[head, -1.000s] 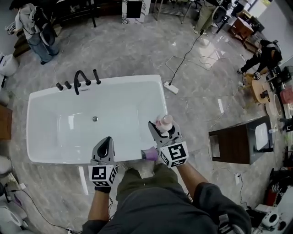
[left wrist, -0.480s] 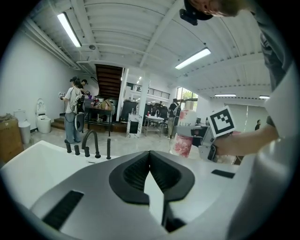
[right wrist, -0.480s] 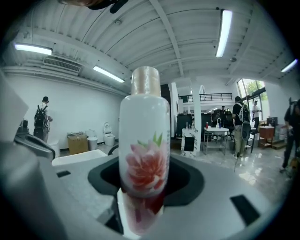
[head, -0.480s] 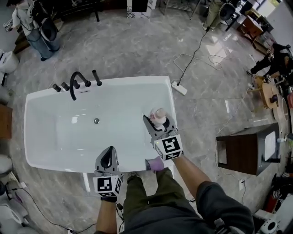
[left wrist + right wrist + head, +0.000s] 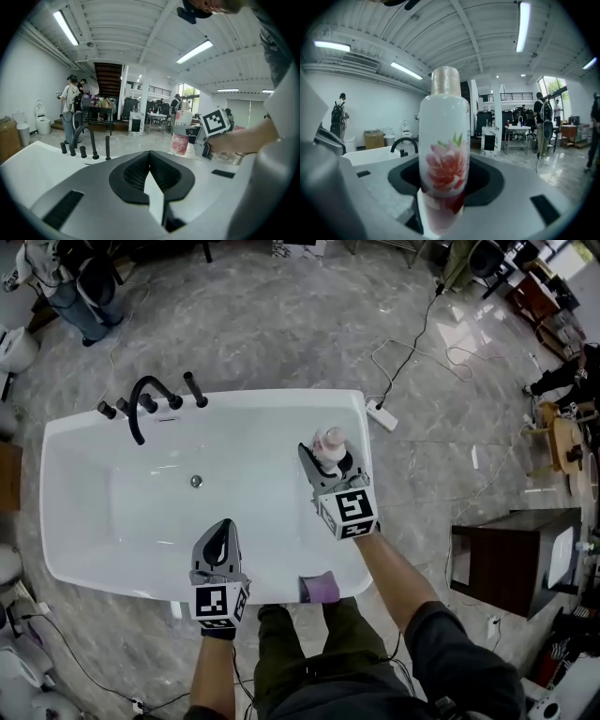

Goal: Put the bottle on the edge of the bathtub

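My right gripper (image 5: 328,463) is shut on a white bottle (image 5: 330,443) with a pink flower print and a beige cap. The bottle stands upright by the right end of the white bathtub (image 5: 359,418), just inside its rim. Whether its base touches the rim I cannot tell. In the right gripper view the bottle (image 5: 444,140) fills the space between the jaws. The left gripper view shows the bottle (image 5: 180,136) ahead on the right. My left gripper (image 5: 218,532) hovers over the tub's near side, shut with nothing in it.
A black faucet set (image 5: 141,404) stands on the tub's far left rim. A purple item (image 5: 321,588) lies at the near rim. A power strip (image 5: 382,415) and cables lie on the floor right of the tub. A dark cabinet (image 5: 502,554) stands farther right.
My right gripper has carried the bottle forward, away from the purple item and along the tub's right end. The left gripper has stayed over the near rim.
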Motion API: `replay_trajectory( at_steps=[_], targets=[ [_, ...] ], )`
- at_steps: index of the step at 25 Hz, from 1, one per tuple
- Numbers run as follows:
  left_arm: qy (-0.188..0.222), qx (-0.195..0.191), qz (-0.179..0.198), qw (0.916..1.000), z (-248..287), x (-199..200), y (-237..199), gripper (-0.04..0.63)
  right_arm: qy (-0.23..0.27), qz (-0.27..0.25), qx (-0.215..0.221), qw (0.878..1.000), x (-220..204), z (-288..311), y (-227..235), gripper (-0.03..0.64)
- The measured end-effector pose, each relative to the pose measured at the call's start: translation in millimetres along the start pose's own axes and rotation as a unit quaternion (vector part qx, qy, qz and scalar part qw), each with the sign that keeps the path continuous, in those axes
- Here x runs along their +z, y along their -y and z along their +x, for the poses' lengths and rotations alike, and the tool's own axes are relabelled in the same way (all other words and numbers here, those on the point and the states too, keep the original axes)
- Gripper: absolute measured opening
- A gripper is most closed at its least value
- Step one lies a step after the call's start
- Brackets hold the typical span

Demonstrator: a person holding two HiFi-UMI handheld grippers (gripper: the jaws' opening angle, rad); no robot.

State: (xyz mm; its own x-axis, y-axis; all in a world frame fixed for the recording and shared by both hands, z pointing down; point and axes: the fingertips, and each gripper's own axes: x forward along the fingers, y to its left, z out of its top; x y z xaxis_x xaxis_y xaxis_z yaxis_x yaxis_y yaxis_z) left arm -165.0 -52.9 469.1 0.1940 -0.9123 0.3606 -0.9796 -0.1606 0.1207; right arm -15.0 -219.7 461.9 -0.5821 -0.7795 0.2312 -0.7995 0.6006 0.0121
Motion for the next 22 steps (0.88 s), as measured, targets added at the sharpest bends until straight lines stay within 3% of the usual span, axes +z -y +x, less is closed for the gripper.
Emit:
replay_trajectory(
  at_steps=[17,22],
  targets=[
    [-0.038,-0.009,0.023,0.9990,106,-68,-27,0.002,-0.007,-0.010,-0.008,1.000,-78,132,59,0.222],
    [-0.043,-0.005,0.012,0.9990,132,-86,-38,0.002,-0.005,-0.013,-0.015,1.000,-94,158,78,0.222]
  ],
)
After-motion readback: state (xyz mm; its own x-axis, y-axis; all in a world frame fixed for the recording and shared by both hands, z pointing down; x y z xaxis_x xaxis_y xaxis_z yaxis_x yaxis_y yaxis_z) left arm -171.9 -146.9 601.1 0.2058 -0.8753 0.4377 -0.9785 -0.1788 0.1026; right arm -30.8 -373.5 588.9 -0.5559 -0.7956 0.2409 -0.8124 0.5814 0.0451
